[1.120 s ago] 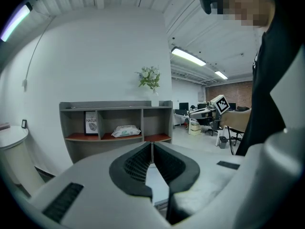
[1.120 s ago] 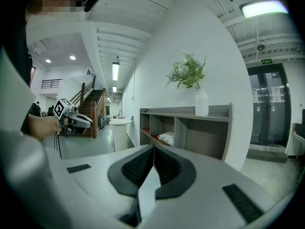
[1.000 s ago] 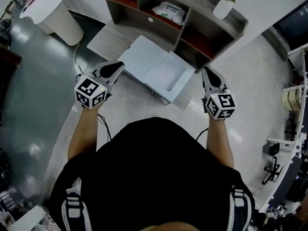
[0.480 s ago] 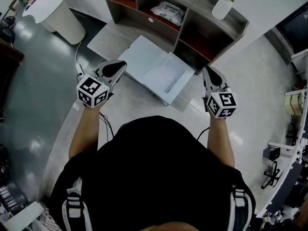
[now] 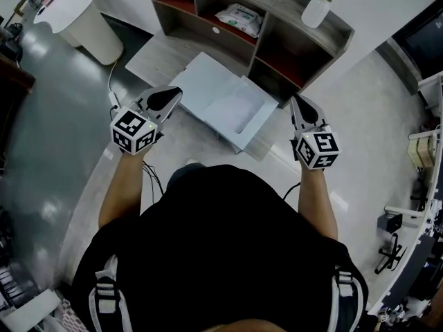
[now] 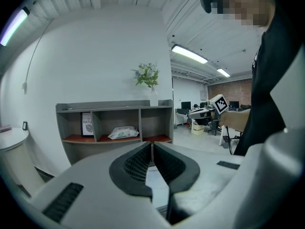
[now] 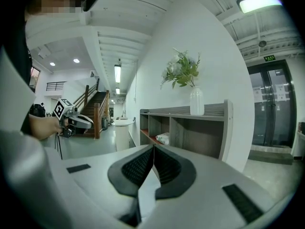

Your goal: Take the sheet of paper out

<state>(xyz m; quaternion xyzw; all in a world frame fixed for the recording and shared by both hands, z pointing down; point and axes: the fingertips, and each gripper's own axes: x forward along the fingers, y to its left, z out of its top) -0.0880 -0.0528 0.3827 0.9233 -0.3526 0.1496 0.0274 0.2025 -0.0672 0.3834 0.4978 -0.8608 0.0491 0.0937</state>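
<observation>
A white sheet of paper [image 5: 237, 107] lies in the open tray of a flat white printer [image 5: 205, 79] on a low wooden platform [image 5: 156, 57], straight ahead of me. My left gripper [image 5: 173, 93] hovers just off the printer's left side, its jaws shut with nothing between them [image 6: 152, 145]. My right gripper [image 5: 295, 100] hangs to the right of the tray, apart from it, also shut and empty [image 7: 153, 147]. Neither touches the paper or the printer.
Behind the printer stands a grey shelf unit [image 5: 291, 30] holding a pack of wipes [image 5: 242, 18], with a white vase and plant [image 5: 317, 9] on top. A white round stand [image 5: 77, 21] is at the far left. A cable [image 5: 111, 87] runs along the floor.
The left gripper has edged slightly toward the printer. The right gripper has stayed in place, and both sets of jaws have stayed shut.
</observation>
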